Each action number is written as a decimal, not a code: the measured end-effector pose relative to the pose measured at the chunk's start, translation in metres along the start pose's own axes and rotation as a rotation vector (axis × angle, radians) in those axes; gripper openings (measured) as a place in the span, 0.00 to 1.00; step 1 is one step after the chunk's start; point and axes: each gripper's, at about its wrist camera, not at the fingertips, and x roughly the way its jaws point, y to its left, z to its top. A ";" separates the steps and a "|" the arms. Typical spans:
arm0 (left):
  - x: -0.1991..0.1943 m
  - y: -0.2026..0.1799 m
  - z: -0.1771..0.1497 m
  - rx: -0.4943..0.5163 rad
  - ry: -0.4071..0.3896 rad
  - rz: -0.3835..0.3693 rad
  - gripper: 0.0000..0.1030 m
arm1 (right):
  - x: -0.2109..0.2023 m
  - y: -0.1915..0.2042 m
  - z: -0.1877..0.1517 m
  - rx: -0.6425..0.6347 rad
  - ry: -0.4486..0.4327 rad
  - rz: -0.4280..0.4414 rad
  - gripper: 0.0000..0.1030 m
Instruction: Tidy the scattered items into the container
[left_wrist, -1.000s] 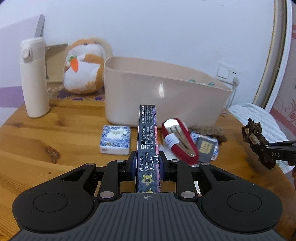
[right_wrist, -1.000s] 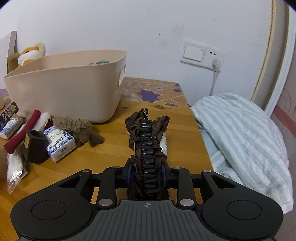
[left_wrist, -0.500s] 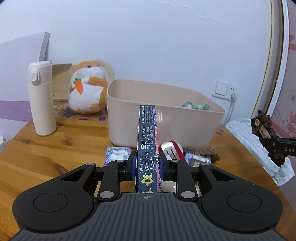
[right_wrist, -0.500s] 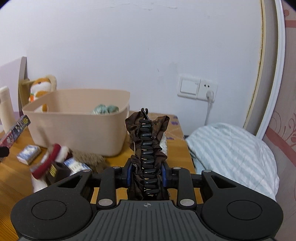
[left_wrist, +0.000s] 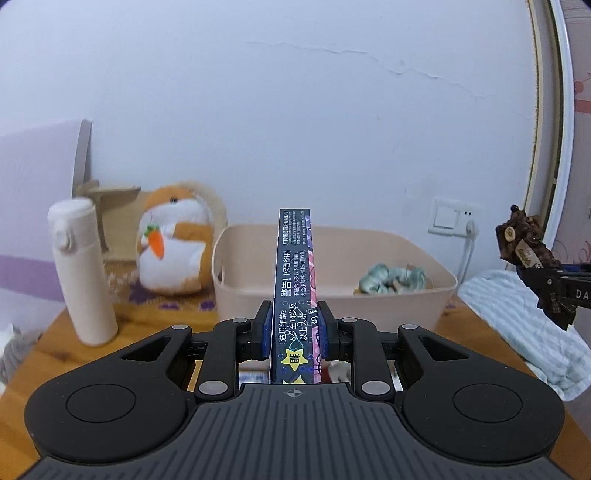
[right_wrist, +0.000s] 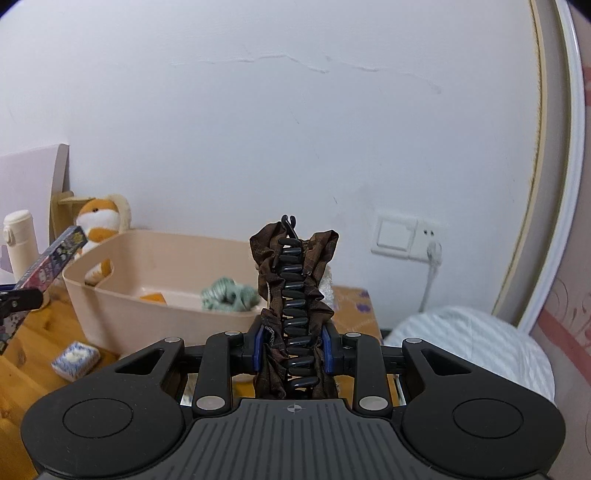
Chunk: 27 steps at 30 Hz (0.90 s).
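Two items are held clamped above the worktop: a long box in the left hand-held gripper, a hair clip in the right hand-held gripper. Neither is yet in the container; a blue packet lies before its front wall.

Open-topped beige bin, left half bare inside. Green yarn bundle filling right end. Bottle and plush toy crowding left flank

Soft, even indoor light with faint shadows; fisheye bends the door frame at the edges, and the bottle (left view) blurs with motion.
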 end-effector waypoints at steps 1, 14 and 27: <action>0.001 -0.002 0.002 0.007 -0.010 0.009 0.23 | 0.001 0.002 0.003 -0.003 -0.005 0.002 0.26; 0.034 -0.015 0.030 0.050 -0.048 0.045 0.23 | 0.021 0.029 0.038 -0.052 -0.057 0.027 0.26; 0.087 -0.018 0.045 0.135 -0.024 0.127 0.23 | 0.059 0.043 0.049 -0.039 -0.028 0.058 0.26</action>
